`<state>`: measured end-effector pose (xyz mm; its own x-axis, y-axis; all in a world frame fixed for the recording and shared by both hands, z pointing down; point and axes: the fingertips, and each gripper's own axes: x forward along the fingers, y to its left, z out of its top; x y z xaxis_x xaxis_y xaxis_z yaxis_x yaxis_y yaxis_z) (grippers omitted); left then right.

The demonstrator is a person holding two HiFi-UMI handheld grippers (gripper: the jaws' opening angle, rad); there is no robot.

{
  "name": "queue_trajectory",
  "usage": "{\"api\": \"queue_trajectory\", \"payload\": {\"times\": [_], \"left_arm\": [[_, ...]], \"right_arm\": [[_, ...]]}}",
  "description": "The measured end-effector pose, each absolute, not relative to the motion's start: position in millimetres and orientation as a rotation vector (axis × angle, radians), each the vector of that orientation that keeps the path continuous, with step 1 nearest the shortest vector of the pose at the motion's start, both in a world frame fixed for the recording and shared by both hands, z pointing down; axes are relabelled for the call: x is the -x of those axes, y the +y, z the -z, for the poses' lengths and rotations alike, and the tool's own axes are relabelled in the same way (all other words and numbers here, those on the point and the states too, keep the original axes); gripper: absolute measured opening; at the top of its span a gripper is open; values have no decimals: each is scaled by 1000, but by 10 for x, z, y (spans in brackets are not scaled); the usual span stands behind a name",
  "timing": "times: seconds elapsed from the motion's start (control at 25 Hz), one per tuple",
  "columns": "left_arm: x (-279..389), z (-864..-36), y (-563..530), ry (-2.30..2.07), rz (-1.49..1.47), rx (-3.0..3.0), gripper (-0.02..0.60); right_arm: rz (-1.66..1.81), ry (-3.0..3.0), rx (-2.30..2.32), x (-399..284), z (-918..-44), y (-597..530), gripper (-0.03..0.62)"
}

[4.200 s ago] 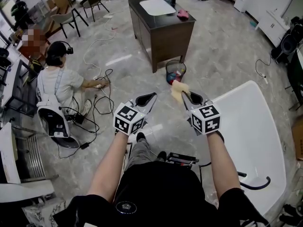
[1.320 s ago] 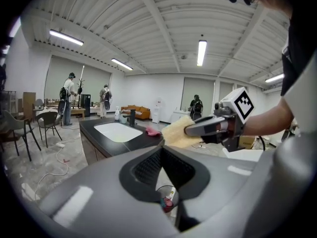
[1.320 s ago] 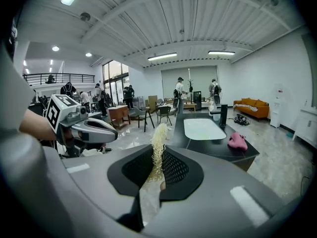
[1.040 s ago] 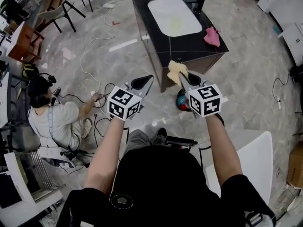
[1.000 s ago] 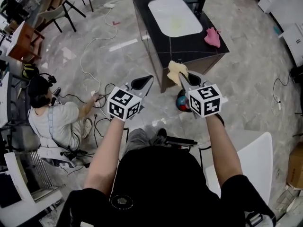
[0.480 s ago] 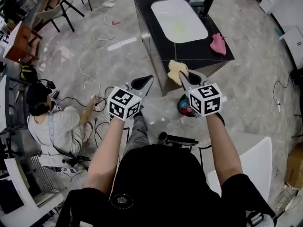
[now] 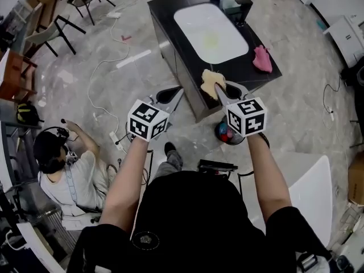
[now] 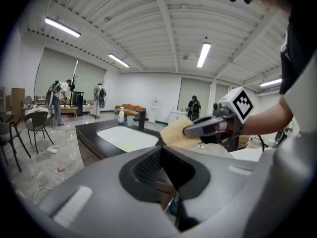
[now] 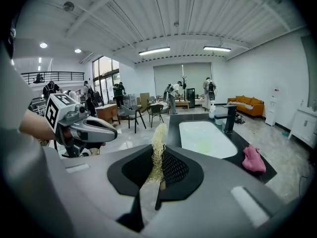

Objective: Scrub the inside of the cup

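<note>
While right gripper [image 7: 220, 87] clamps yellow sponge [image 7: 210, 82] on edge, pointing forward, left gripper [image 7: 176, 90] closed, empty.

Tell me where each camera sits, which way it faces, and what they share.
Head view: on the person's head, looking steeply down at the sink counter; both forearms, left tongs and right tongs show.
Left gripper view: on the left tongs, facing the counter; its shut jaws show.
Right gripper view: on the right tongs, facing the counter; its jaws clamp the sponge.
Shared: all three see the counter.
</note>
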<state>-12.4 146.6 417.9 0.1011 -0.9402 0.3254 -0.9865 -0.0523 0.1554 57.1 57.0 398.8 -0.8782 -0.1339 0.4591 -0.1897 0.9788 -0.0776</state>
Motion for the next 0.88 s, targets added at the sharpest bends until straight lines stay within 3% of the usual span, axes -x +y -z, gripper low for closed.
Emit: {"api": "queue_trajectory", "payload": {"times": [0.88], "left_arm": [[1184,-4245,1287,-1768,-165,-2174,0]], "right_arm": [[-205,-2621,-409,353,-4111,514,43]]}}
